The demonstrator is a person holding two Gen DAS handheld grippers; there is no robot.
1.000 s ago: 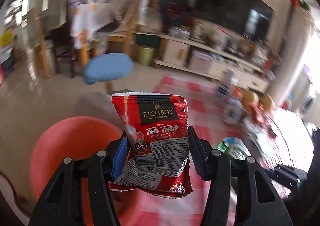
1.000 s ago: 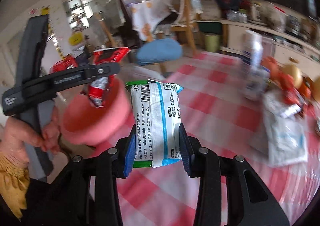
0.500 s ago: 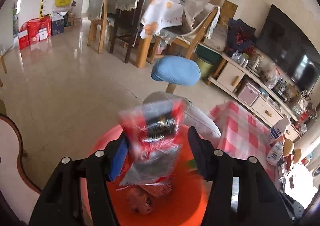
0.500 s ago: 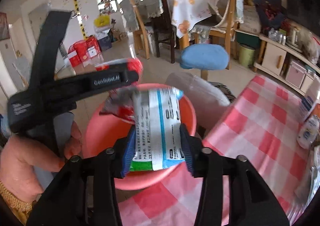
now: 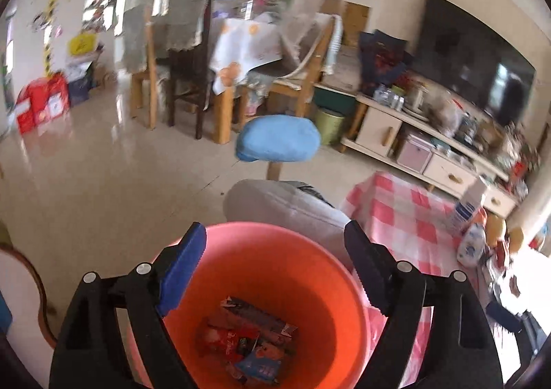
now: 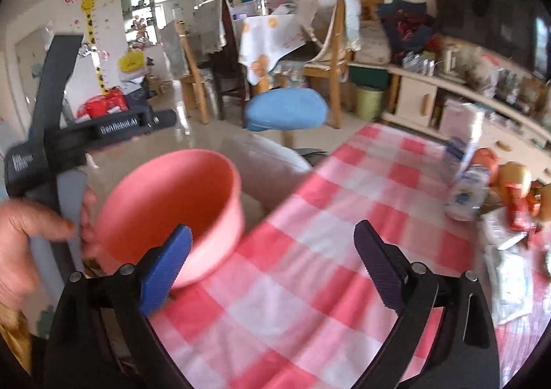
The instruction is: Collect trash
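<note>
A salmon-pink plastic bin (image 5: 310, 272) stands by the left edge of the checked table; it also shows in the right wrist view (image 6: 172, 210). Several wrappers (image 5: 248, 344) lie at its bottom, among them a red sachet. My left gripper (image 5: 273, 268) is open and empty right above the bin's mouth. My right gripper (image 6: 272, 258) is open and empty above the red-and-white tablecloth (image 6: 310, 268), just right of the bin. The left gripper's body (image 6: 69, 141) and the hand that holds it show at the left of the right wrist view.
More packets, a white bottle (image 6: 461, 134) and fruit (image 6: 513, 175) lie at the table's far right. A grey cushion (image 5: 286, 206) and a blue stool (image 5: 279, 141) stand behind the bin. Wooden chairs, a dining table and a TV cabinet (image 5: 430, 144) lie beyond.
Both grippers have opened. The red tea sachet has dropped from the left gripper into the bin, and the white-and-green packet has left the right gripper, which has drawn back over the table.
</note>
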